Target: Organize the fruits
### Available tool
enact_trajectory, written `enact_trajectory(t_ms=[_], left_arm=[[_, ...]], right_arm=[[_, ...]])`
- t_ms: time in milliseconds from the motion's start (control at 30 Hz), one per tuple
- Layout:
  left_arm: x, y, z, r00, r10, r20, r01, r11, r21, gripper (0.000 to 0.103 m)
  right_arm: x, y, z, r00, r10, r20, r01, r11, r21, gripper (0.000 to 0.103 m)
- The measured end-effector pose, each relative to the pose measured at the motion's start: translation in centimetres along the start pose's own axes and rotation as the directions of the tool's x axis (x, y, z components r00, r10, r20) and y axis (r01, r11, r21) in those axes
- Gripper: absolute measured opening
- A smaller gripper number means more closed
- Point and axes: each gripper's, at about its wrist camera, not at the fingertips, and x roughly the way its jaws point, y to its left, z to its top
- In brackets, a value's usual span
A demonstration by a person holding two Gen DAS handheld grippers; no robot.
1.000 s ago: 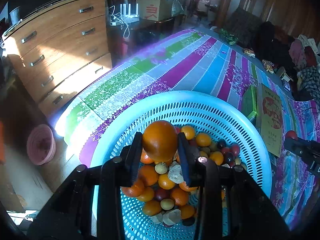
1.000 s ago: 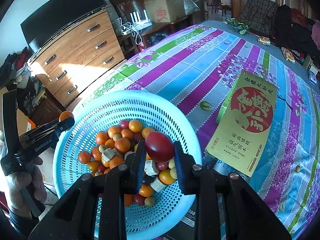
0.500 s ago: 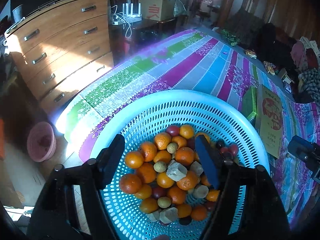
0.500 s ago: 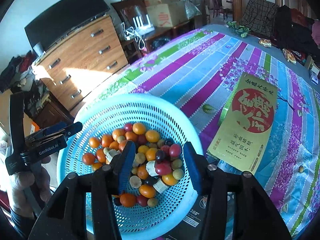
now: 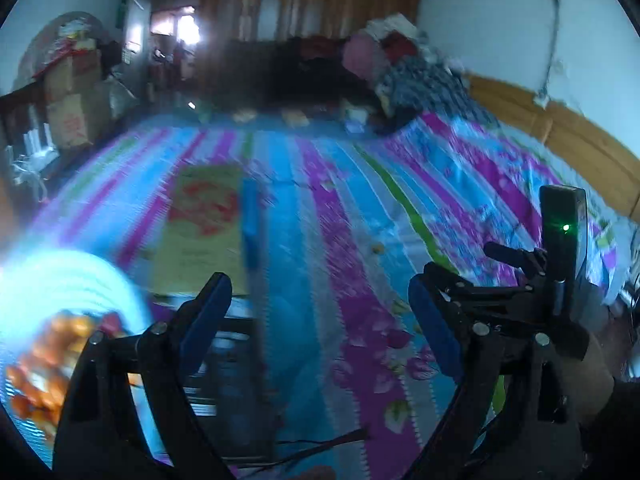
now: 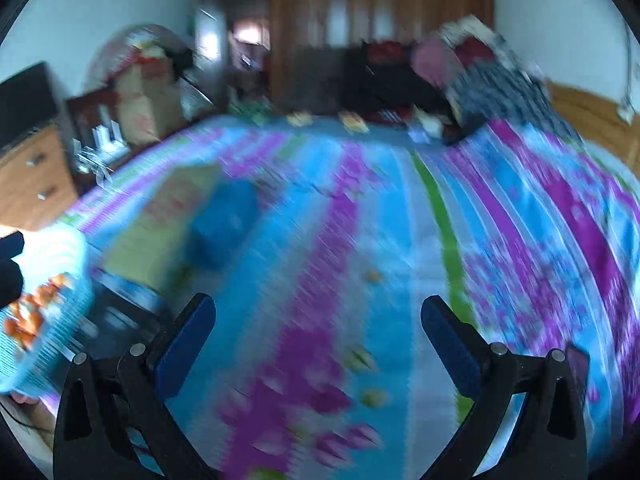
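Note:
Both views are blurred by motion. The pale blue perforated basket (image 5: pixel 68 280) sits at the lower left with several orange and red fruits (image 5: pixel 44 364) in it; the right wrist view shows the basket (image 6: pixel 60 320) at its left edge. My left gripper (image 5: pixel 320 316) is over the striped bedspread, right of the basket. Its jaws are opening and nothing is between them. My right gripper (image 6: pixel 320 336) is also over the bedspread, jaws opening wide and empty. A small yellowish fruit (image 5: pixel 376 246) lies loose on the cloth ahead, also visible as a small fruit (image 6: pixel 374 276) in the right wrist view.
A flat yellow-green box with red print (image 5: pixel 200 224) and a blue object (image 6: pixel 224 224) lie on the bedspread (image 5: pixel 360 200) beside the basket. A black housing with a green light (image 5: pixel 560 232) is at the right. Clothes pile (image 6: pixel 460 72) at the far end; wooden drawers (image 6: pixel 28 176) on the left.
The left gripper let go of an orange and the right a red fruit over the basket. Both jaws opened, then both views swung right, leaving the basket at the left edge.

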Motion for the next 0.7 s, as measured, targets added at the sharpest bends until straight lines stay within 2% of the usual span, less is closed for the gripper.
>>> enact_trajectory(t_ms=[67, 133, 233, 300, 467, 500, 533, 600, 700], left_arm=[[5.1, -1.7, -1.4, 0.995, -0.007, -0.097, 0.007, 1.0, 0.002, 0.091], [10.1, -2.5, -2.9, 0.984, 0.036, -0.175, -0.035, 0.999, 0.006, 0.09], [16.2, -2.0, -4.8, 0.955, 0.119, -0.271, -0.122, 0.992, 0.005, 0.089], [18.8, -1.6, -5.8, 0.933, 0.173, -0.315, -0.181, 0.984, 0.005, 0.089], [22.8, -0.3, -6.6, 0.894, 0.265, -0.361, -0.294, 0.956, -0.025, 0.09], [23.4, 0.0, -6.7, 0.892, 0.272, -0.362, -0.307, 0.951, -0.04, 0.095], [23.3, -0.3, -7.0, 0.896, 0.282, -0.342, -0.313, 0.949, -0.038, 0.103], [24.2, -1.1, -7.6, 0.895, 0.323, -0.307, -0.333, 0.943, 0.021, 0.103], [24.0, -1.1, -7.6, 0.895, 0.335, -0.295, -0.344, 0.939, 0.021, 0.103]], right_arm=[[3.3, -4.0, -3.2, 0.993, -0.04, -0.108, 0.044, 0.998, 0.041, 0.103], [5.7, -6.5, -5.6, 0.983, -0.051, -0.174, 0.063, 0.996, 0.066, 0.103], [8.8, -8.6, -8.2, 0.968, -0.071, -0.239, 0.088, 0.994, 0.061, 0.103], [10.4, -9.5, -9.3, 0.957, -0.072, -0.282, 0.092, 0.994, 0.06, 0.103], [13.5, -11.8, -12.2, 0.945, -0.062, -0.322, 0.11, 0.985, 0.136, 0.103], [13.4, -11.8, -12.3, 0.954, -0.077, -0.29, 0.12, 0.983, 0.135, 0.103], [13.5, -11.7, -12.4, 0.955, -0.08, -0.286, 0.124, 0.983, 0.137, 0.103], [13.7, -12.0, -12.4, 0.96, -0.085, -0.266, 0.129, 0.98, 0.154, 0.103], [13.5, -12.0, -12.7, 0.965, -0.091, -0.246, 0.132, 0.979, 0.157, 0.103]])
